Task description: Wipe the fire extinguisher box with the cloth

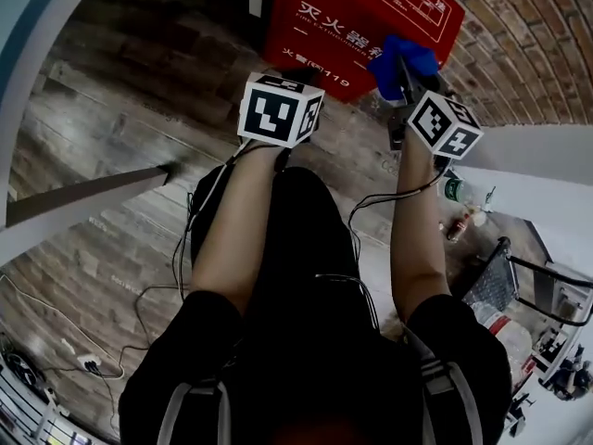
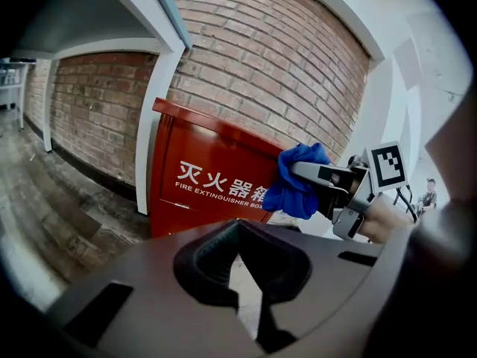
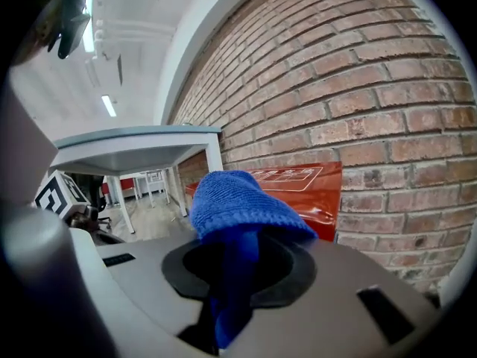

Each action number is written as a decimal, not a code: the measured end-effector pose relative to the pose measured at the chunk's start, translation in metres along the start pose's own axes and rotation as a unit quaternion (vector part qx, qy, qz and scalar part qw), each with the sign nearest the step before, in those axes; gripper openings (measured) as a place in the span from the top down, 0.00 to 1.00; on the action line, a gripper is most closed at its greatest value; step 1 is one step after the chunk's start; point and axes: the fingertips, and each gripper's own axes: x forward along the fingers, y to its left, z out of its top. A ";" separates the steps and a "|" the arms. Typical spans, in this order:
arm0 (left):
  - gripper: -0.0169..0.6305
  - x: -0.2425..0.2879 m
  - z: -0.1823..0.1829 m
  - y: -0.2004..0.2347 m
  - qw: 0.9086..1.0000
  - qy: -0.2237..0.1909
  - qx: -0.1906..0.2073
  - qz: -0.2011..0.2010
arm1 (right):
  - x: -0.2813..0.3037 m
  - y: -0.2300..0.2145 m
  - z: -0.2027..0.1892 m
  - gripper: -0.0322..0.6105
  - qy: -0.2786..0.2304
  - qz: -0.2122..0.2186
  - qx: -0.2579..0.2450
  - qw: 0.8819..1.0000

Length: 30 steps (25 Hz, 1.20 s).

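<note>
Fingers, right gripper (image 3: 238,246): clamped on the blue cloth (image 3: 240,197). I see it bunched over the tips, with a strip of it running back down between them.
Fingers, left gripper (image 2: 238,230): together at the tips, and I can see nothing between them. It hangs in the air to the left of the right one and points at the front of the box.
Brick wall (image 2: 283,66): it fills 12 to 3 o'clock in both gripper views, and the box stands at its foot.
Floor (image 1: 111,128): wood planks, from 7 to 11 o'clock in my head view.
Table (image 3: 141,142): white legs and a grey top, at 9 o'clock in the right gripper view, left of the box.
Fire extinguisher box (image 1: 343,17): red with white lettering, at 12 o'clock in the head view, on the floor by the wall. A white post (image 2: 153,125) stands in front of its left end.
Cloth position: at 1 o'clock in the head view, over the box's near right edge. From the left gripper view it sits at the box's upper right corner. I cannot tell whether it touches the red surface.
Cables (image 1: 157,286): loose on the floor at 8 o'clock in the head view, well apart from the box.
</note>
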 end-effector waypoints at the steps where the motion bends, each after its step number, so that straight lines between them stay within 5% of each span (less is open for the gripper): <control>1: 0.97 -0.001 0.000 0.001 1.000 -0.001 0.003 0.003 | 0.000 0.000 0.001 0.80 -0.001 0.003 -0.003 1.000; 11: 0.97 0.000 -0.009 -0.009 0.999 0.015 0.045 0.007 | 0.007 -0.027 -0.030 0.80 0.019 -0.003 0.045 0.999; 21: 0.97 0.001 -0.009 -0.002 0.999 0.020 0.037 0.007 | 0.027 -0.038 -0.082 0.80 0.069 0.001 0.033 0.997; 30: 0.97 0.019 -0.030 -0.009 0.995 0.073 0.061 -0.004 | 0.049 -0.053 -0.148 0.80 0.146 0.016 -0.014 0.989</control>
